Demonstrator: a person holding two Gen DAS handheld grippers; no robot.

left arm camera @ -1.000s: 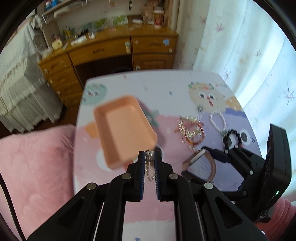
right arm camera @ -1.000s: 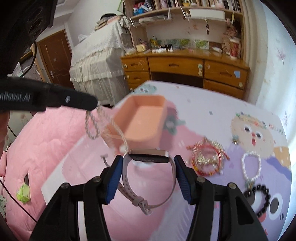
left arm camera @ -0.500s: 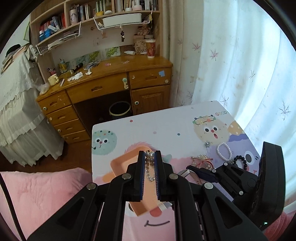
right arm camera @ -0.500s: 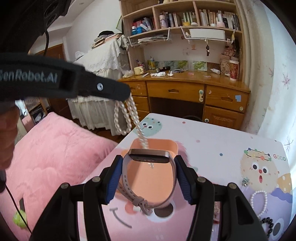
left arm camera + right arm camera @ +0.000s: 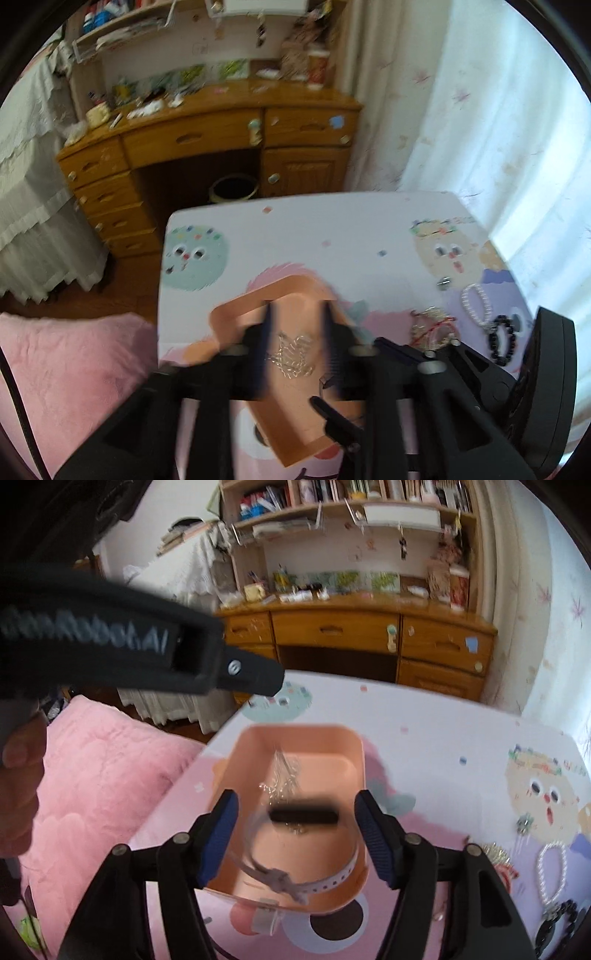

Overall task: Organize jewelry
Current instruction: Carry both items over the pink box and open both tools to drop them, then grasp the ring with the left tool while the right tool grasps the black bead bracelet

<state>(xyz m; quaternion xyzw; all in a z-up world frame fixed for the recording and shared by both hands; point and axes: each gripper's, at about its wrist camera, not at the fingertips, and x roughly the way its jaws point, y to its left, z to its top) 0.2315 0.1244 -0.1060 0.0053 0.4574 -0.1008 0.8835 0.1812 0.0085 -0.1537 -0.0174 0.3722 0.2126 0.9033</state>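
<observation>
A peach tray [image 5: 295, 435] [image 5: 258, 746] lies on the patterned table. A silver chain necklace [image 5: 293, 354] [image 5: 284, 779] lies inside it. My left gripper [image 5: 295, 339] is open over the tray, above the chain. My right gripper [image 5: 297, 834] is open, and the watch with a pale strap [image 5: 301, 849] is blurred between its fingers, loose over the tray. The left gripper's body [image 5: 147, 653] crosses the right wrist view at upper left.
A red and gold bracelet pile [image 5: 434, 332], a pearl bracelet [image 5: 476, 306] [image 5: 552, 871] and a black bead bracelet [image 5: 502, 339] lie at the table's right. A pink quilt [image 5: 92, 775] is on the left. A wooden desk [image 5: 207, 140] stands behind.
My left gripper has opened and the chain has dropped into the tray. My right gripper has opened wider and the watch has come loose over the tray.
</observation>
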